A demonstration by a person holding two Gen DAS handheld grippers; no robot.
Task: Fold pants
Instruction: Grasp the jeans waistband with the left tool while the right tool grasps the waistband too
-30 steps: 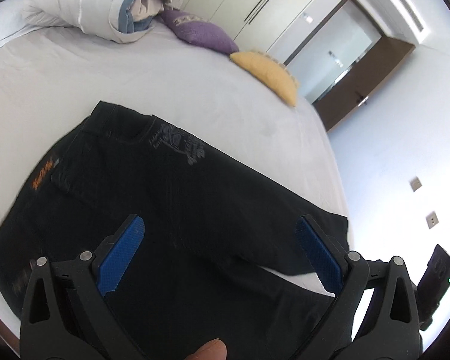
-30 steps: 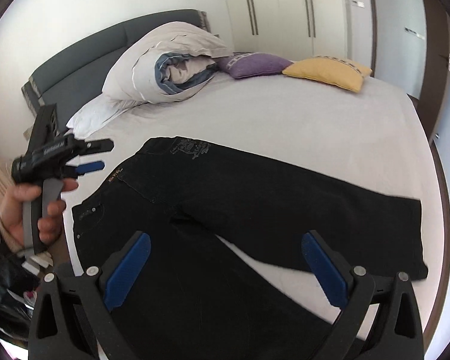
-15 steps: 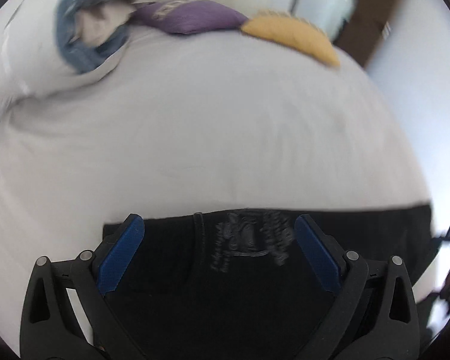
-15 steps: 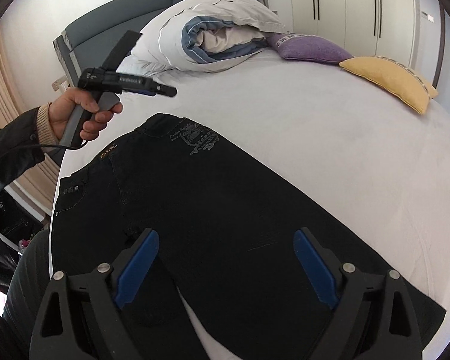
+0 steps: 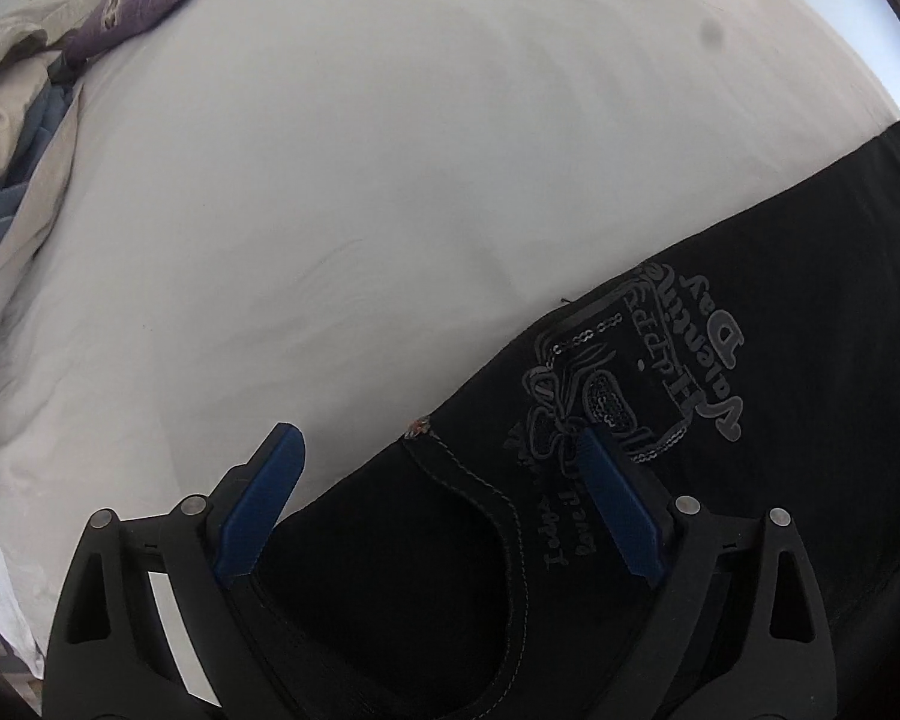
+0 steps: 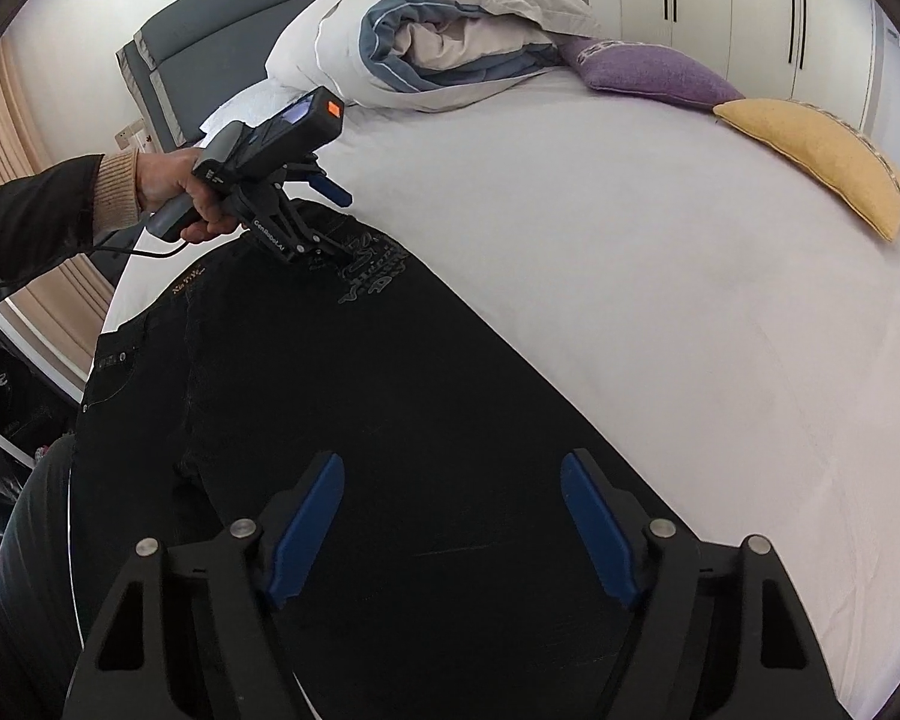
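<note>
Black pants (image 6: 354, 396) lie flat on the white bed (image 6: 660, 276), waist at the left, legs running toward me. In the left wrist view the pants (image 5: 720, 480) show a grey printed emblem (image 5: 636, 372) and a back pocket seam. My left gripper (image 5: 438, 468) is open, low over the far waist corner, straddling the pants' edge. It also shows in the right wrist view (image 6: 330, 222) at the waist. My right gripper (image 6: 453, 501) is open and empty above a pant leg.
A rolled duvet (image 6: 444, 42) lies at the headboard. A purple cushion (image 6: 648, 69) and a yellow cushion (image 6: 822, 156) sit at the far side. The bed's left edge (image 6: 99, 324) is beside the waist. White sheet (image 5: 390, 180) spreads beyond the pants.
My left gripper has swung down from above the bed to the waist corner of the pants. My right gripper has moved closer over the leg. Both stay open.
</note>
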